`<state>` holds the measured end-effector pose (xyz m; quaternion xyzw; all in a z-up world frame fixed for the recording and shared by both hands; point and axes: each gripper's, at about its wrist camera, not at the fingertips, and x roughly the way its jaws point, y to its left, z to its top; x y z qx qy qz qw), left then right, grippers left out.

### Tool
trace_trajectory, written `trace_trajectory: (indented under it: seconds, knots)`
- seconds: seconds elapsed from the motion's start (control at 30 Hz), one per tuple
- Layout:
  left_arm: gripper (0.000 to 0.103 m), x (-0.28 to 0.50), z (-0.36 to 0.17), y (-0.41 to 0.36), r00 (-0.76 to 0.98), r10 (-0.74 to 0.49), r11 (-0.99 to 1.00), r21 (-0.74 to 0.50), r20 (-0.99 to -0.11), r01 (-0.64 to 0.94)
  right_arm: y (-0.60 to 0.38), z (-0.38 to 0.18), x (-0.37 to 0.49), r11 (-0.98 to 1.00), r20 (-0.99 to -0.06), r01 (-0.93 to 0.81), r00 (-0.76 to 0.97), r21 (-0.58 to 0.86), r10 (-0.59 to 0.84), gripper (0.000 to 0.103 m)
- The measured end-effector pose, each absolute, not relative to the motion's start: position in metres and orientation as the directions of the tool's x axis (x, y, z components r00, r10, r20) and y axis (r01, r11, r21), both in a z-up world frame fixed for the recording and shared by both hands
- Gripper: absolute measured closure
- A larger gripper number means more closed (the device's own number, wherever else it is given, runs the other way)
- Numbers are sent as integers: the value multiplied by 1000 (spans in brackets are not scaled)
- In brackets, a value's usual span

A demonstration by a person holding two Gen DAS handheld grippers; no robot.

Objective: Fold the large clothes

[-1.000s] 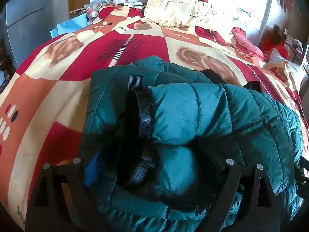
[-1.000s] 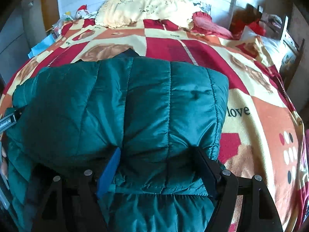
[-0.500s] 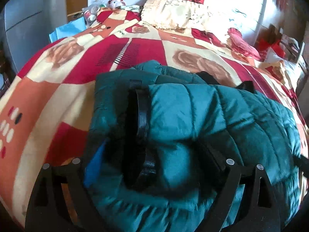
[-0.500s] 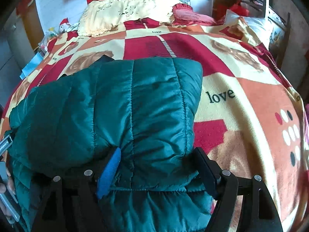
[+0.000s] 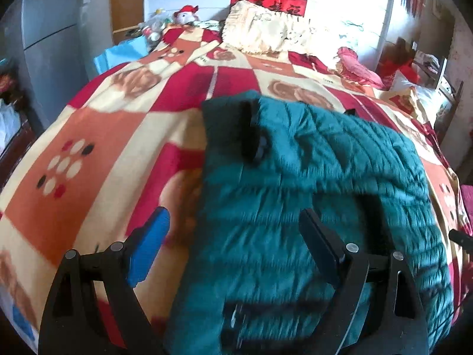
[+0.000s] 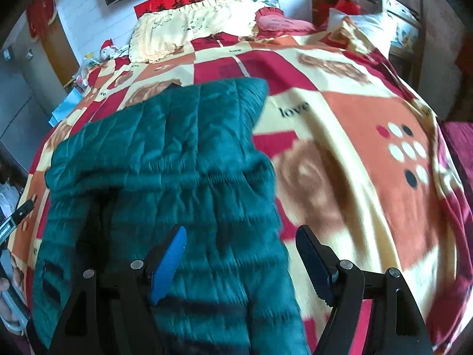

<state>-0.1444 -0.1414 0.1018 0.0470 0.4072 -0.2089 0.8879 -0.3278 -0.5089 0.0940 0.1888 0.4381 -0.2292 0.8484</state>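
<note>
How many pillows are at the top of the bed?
3 that show. A big cream frilly pillow lies against the wall, a pink ruffled one is beside it, and a white one sits in the far corner. More may be hidden.

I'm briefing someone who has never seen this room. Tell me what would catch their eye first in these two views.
The teal quilted puffer jacket dominates, lying folded across the near part of the bed, under both open grippers: the left gripper over its left edge, the right gripper over its right edge. Next comes the loud red, orange and cream blanket covering the bed. At the head end lies a cream frilled pillow below a red banner on the wall.
</note>
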Motion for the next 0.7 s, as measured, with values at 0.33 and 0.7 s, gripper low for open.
trace_trajectory:
  seconds: [0.33, 0.7]
  knots:
    - [14, -217, 105, -104, 632, -294, 918, -28, -717, 395, -465, 103, -387, 852, -806, 510, 551, 120, -217, 29]
    - [14, -256, 101, -71, 616, -304, 925, -71, -727, 373, -423, 109, -440, 921, -827, 388, 529, 39, -188, 29]
